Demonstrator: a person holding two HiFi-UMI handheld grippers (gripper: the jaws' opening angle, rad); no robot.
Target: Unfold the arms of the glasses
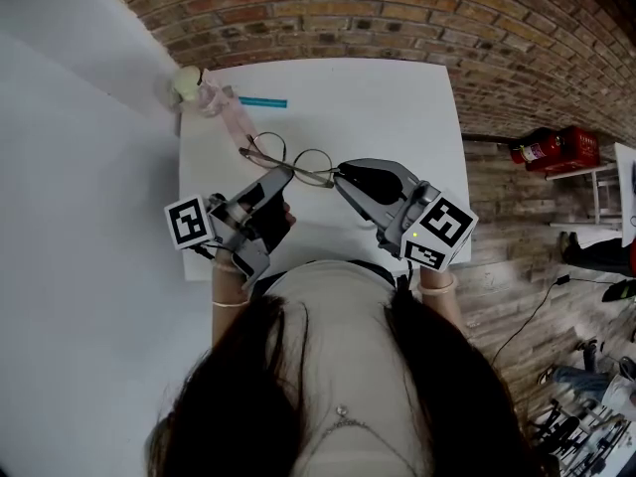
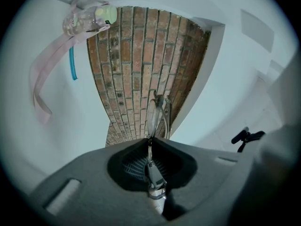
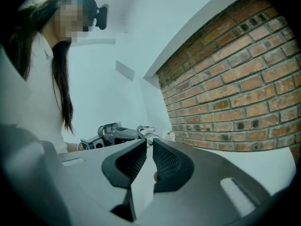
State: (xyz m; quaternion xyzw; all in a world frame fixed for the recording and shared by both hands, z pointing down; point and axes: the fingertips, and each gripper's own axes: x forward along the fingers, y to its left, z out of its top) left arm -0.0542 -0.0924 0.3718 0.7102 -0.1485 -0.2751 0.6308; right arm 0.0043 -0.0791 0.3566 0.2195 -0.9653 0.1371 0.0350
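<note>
The thin wire-framed glasses hang just above the white table, between my two grippers. My left gripper is shut on a thin metal part at the frame's left end. In the left gripper view this part runs between the pads, and the lenses show edge-on beyond them. My right gripper sits at the right end of the glasses. Its jaws stand a narrow gap apart in the right gripper view, and a small pale thing by the right pad is too unclear to name.
A clear object with a pale green cap and pink straps lies at the table's far left corner, beside a teal stick. A white wall borders the table's left side. Brick floor surrounds it, and a red extinguisher lies to the right.
</note>
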